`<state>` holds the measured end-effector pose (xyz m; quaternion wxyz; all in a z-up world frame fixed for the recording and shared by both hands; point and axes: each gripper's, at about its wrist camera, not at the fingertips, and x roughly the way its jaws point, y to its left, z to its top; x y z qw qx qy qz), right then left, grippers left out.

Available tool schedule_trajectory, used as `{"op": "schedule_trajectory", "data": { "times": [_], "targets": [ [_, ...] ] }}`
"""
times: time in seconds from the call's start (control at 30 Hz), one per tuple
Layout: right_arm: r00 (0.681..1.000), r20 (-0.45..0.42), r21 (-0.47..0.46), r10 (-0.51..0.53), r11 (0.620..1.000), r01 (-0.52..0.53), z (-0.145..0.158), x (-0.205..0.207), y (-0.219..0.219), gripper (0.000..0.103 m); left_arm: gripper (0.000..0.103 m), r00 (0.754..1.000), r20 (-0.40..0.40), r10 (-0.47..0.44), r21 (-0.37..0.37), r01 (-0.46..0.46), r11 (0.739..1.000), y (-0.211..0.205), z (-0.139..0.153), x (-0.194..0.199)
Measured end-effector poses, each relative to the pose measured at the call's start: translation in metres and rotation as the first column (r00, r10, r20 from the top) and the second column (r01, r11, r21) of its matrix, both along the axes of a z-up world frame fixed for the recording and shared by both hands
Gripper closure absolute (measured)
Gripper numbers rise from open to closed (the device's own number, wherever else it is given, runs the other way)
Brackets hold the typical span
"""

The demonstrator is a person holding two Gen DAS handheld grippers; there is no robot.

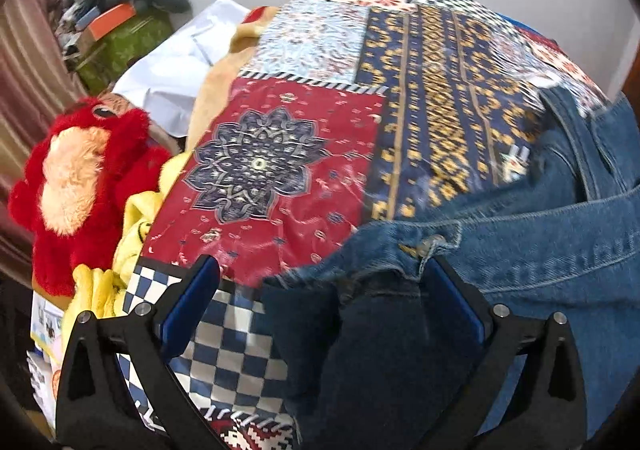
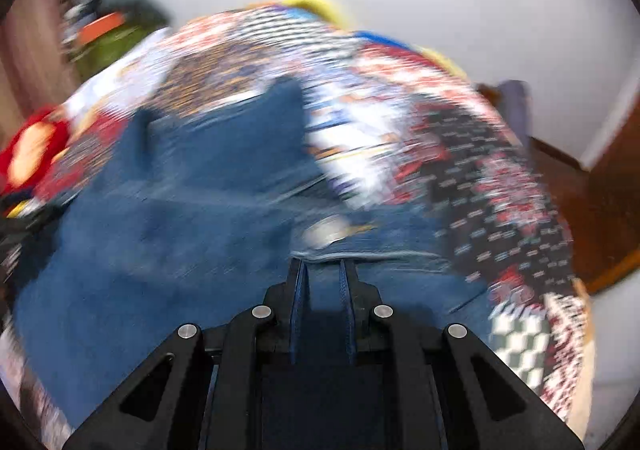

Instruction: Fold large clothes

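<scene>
Lying on patchwork bedspread (image 1: 312, 153): jeans (image 1: 540, 250) — heavy, limp denim; grip waistband. Left claw (image 1: 320, 282) apart beside waistband; right claw (image 2: 323, 270) nearly together — whether it pinches denim is unclear.

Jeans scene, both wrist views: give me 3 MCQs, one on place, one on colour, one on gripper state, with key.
1. Where do the jeans lie?
A. on the patchwork bedspread
B. on a bare floor
C. in a basket

2. What colour is the plush toy at the left?
A. green
B. red with a peach face
C. all white

3. How does the left gripper stand?
A. fingers wide open at the jeans' waistband
B. shut on the toy
C. out of view

Key: 1 A, patterned cloth shows around the denim; 2 B, red fur and a pale face; 3 A, its fingers stand far apart, while the right gripper has narrowed on denim.
</scene>
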<state>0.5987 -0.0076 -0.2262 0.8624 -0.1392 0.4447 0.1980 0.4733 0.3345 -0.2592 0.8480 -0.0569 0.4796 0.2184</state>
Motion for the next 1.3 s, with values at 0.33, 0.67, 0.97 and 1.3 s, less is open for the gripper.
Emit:
{"op": "schedule_trajectory", "data": {
  "times": [0.33,0.67,0.97,1.3],
  "targets": [
    [0.999,0.009,-0.047,0.038,0.998,-0.037,0.012,-0.029,-0.003,0.090,0.000,1.000,0.015,-0.004,0.018,0.004,1.000,-0.001,0.023,-0.024],
    [0.984,0.029,0.148,0.178,0.972,-0.180,0.069,-0.107,0.015,0.090,0.000,0.959,0.186,-0.214,-0.010,0.220,0.975,-0.069,0.097,-0.070],
    [0.967,0.042,0.160,0.252,0.953,-0.255,0.058,-0.155,0.044,0.090,0.000,0.934,0.223,-0.279,-0.123,0.311,0.942,-0.113,0.086,-0.086],
    [0.958,-0.036,-0.068,0.285,0.956,-0.287,-0.015,-0.135,0.046,0.090,0.000,0.957,0.073,-0.282,-0.178,0.291,0.940,-0.126,0.013,-0.073]
  ]
}}
